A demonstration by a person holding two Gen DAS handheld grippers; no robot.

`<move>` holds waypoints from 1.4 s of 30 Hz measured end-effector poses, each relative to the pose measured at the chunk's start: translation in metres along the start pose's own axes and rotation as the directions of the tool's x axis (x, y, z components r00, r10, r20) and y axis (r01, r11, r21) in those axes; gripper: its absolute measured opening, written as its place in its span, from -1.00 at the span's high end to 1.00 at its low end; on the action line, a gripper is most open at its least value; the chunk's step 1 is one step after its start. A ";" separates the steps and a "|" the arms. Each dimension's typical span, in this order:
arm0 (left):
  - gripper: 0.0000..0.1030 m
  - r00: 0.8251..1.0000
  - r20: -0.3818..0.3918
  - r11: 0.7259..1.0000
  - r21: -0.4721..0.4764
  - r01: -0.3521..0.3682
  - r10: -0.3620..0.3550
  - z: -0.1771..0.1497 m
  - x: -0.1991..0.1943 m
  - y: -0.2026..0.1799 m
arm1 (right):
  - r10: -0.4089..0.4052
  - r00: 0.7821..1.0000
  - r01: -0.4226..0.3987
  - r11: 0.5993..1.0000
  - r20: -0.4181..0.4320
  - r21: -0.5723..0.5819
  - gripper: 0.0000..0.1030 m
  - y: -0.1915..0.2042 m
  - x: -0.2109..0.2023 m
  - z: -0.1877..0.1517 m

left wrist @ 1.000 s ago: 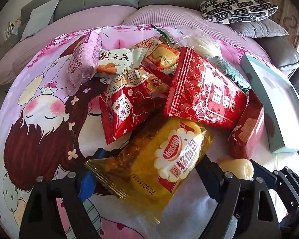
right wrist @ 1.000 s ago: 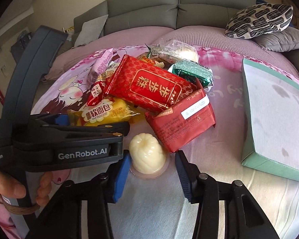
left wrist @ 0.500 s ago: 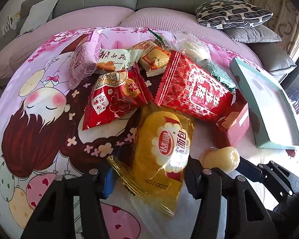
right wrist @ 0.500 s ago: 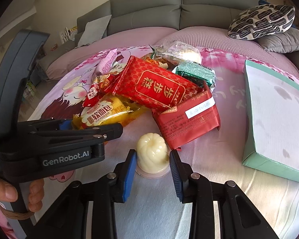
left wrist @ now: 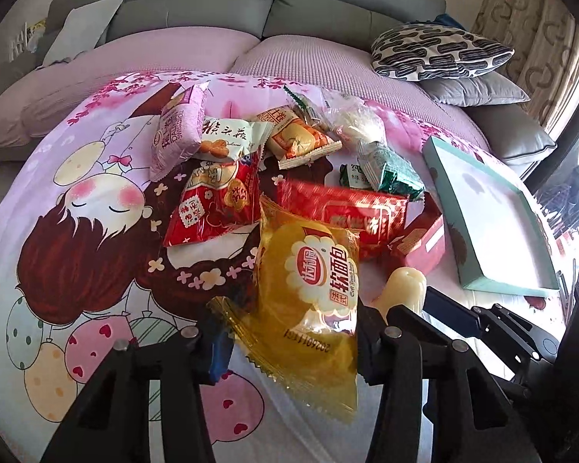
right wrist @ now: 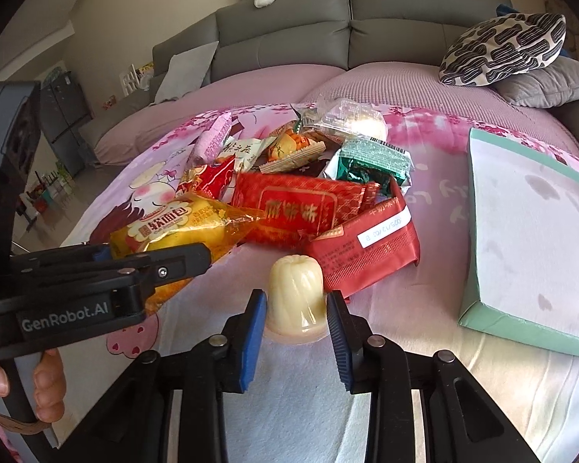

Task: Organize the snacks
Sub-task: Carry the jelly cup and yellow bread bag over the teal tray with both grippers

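low in the left wrist view, the left tool [left wrist: 293, 341] has just been closing and now pinches the yellow bread packet [left wrist: 312, 289], glossy and puffy, lifted by its near end, probably to sort it. low centre in the right wrist view, the right tool [right wrist: 295, 320] is clenched on the ribbed cream jelly cup [right wrist: 296, 293]. beyond lies the snack pile [right wrist: 301, 193]; the teal box [right wrist: 529, 254] waits at right on the bed.
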State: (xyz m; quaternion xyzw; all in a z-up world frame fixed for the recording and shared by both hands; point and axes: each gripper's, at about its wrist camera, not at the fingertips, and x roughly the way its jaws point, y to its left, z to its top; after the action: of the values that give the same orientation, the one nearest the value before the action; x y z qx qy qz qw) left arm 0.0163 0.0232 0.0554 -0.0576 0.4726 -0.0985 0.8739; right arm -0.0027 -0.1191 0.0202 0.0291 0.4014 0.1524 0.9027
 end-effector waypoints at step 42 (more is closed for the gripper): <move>-0.01 0.998 -0.033 0.998 -0.041 -0.051 0.050 -0.005 -0.007 0.006 | 0.019 1.000 -0.019 1.000 0.024 -0.009 0.39 0.001 0.003 0.011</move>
State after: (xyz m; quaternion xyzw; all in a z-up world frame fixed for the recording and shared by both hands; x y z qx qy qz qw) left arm 0.0096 0.0306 0.0572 -0.0622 0.4896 -0.0675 0.8671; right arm 0.0069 -0.1161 0.0255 0.0307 0.3896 0.1626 0.9060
